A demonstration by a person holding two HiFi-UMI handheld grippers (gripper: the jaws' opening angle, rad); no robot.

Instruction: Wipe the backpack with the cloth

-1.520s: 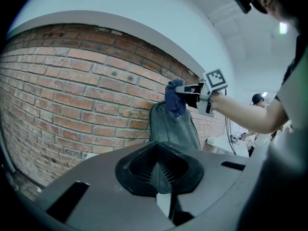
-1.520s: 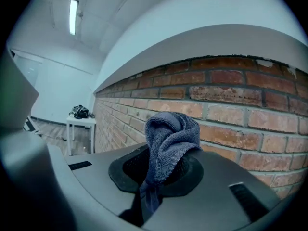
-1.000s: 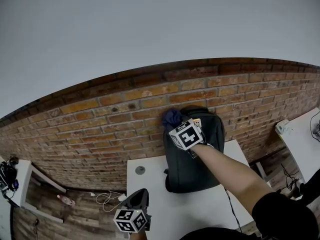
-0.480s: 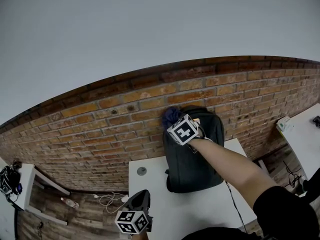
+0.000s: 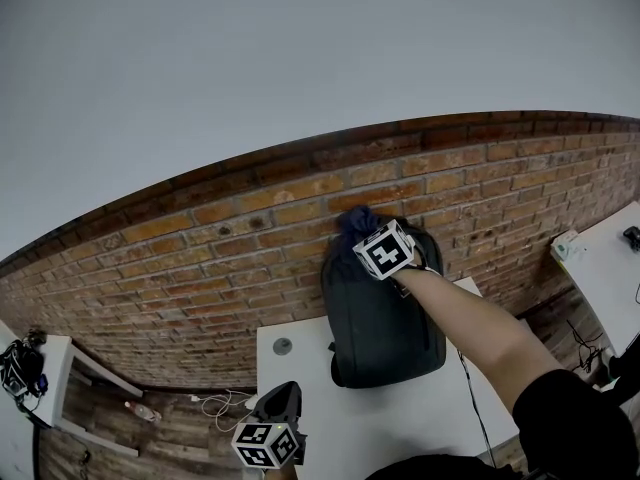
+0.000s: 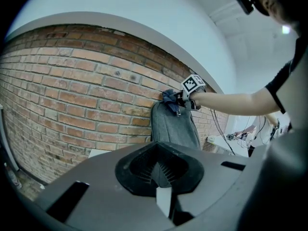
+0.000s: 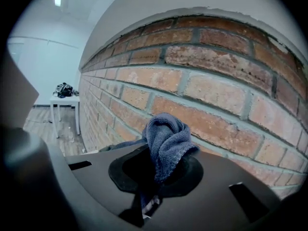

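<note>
1. Right gripper [image 5: 368, 232]: jaws pinched on the cloth [image 5: 357, 218]. Arm stretched out, tool up at the backpack's top edge.
2. Cloth: blue, bunched, a wad standing proud of the jaws. It lies against the top of the backpack, close to the wall [image 5: 200, 258]; whether it touches the brick cannot be told.
3. Backpack [image 5: 380, 318]: dark grey, upright on the table [image 5: 300, 368], back against the brick wall.
4. Left gripper [image 5: 281, 398]: jaws pressed together, nothing between them. Held low at the table's near edge, well apart from the backpack.
5. Step in hand (judgement): wiping the backpack's top, at the high end of a stroke. Front panel probably still to do.
6. Next move (judgement): draw the cloth down the front, firm pinch kept and pressure light. Nothing braces the bag, so a hard push could tip or slide it.
</note>
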